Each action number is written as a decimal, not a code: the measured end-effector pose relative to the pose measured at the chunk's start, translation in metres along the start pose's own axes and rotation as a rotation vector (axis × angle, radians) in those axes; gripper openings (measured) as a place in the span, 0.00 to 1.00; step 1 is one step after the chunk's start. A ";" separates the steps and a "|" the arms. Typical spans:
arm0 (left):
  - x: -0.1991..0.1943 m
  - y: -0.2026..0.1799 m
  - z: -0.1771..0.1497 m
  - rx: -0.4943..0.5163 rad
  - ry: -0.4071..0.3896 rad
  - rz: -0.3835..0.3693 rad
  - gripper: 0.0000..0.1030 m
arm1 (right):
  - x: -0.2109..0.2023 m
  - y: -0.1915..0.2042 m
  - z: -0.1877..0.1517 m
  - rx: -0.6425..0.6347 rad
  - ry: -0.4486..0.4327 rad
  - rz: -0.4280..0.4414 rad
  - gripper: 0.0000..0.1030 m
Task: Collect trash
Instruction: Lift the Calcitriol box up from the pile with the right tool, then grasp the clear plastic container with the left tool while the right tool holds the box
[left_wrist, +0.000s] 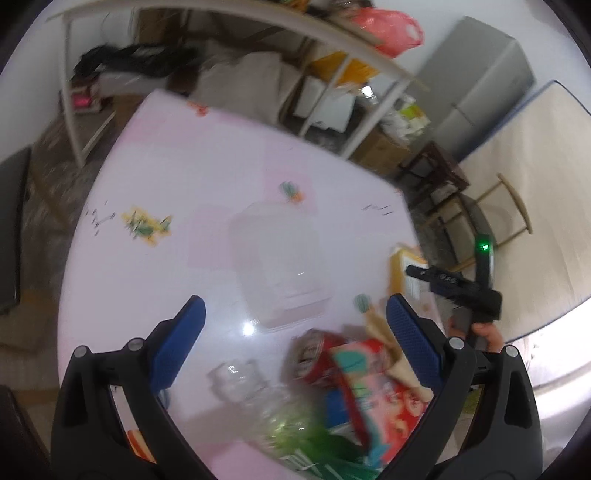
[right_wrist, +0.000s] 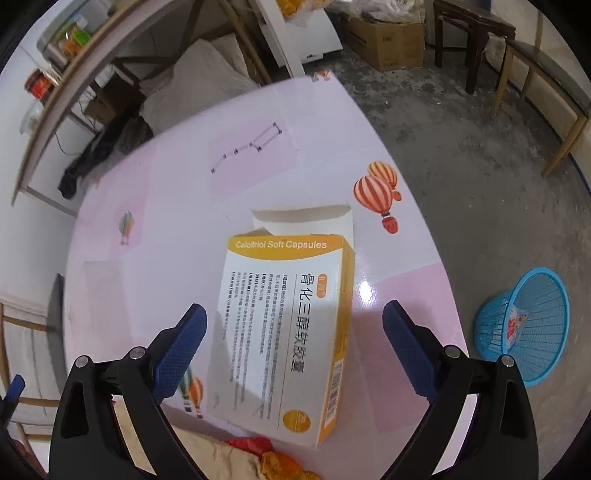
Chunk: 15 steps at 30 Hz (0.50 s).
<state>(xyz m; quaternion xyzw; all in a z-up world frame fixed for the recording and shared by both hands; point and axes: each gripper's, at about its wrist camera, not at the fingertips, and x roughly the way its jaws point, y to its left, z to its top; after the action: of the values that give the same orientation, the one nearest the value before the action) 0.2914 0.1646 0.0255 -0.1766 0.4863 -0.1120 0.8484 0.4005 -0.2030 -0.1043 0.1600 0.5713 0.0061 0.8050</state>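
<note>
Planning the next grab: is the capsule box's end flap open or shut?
Open. The capsule box lies flat on the table; its far flap stands up.

Bright overhead light glares off the glossy pink table (right_wrist: 369, 291), the left view smears with blur, and fisheye edges bend darkly.

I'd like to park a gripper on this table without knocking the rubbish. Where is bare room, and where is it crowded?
Free: the pink table beyond the capsule box, towards the printed constellation, and the stretch left of the clear tub. Crowded: the near edge, where the red can, carton and glass jar bunch together.
</note>
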 end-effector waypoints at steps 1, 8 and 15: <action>0.005 0.003 0.001 -0.010 0.022 -0.002 0.92 | 0.002 0.003 0.000 -0.022 0.005 -0.015 0.90; 0.071 -0.003 0.039 -0.116 0.214 -0.090 0.92 | 0.011 0.026 0.000 -0.241 0.010 -0.100 0.90; 0.128 -0.015 0.062 -0.123 0.277 0.058 0.92 | 0.014 0.026 -0.001 -0.349 0.020 -0.080 0.91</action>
<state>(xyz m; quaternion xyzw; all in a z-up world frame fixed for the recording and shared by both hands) 0.4089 0.1170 -0.0401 -0.1969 0.6095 -0.0810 0.7637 0.4084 -0.1758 -0.1106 -0.0052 0.5756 0.0749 0.8143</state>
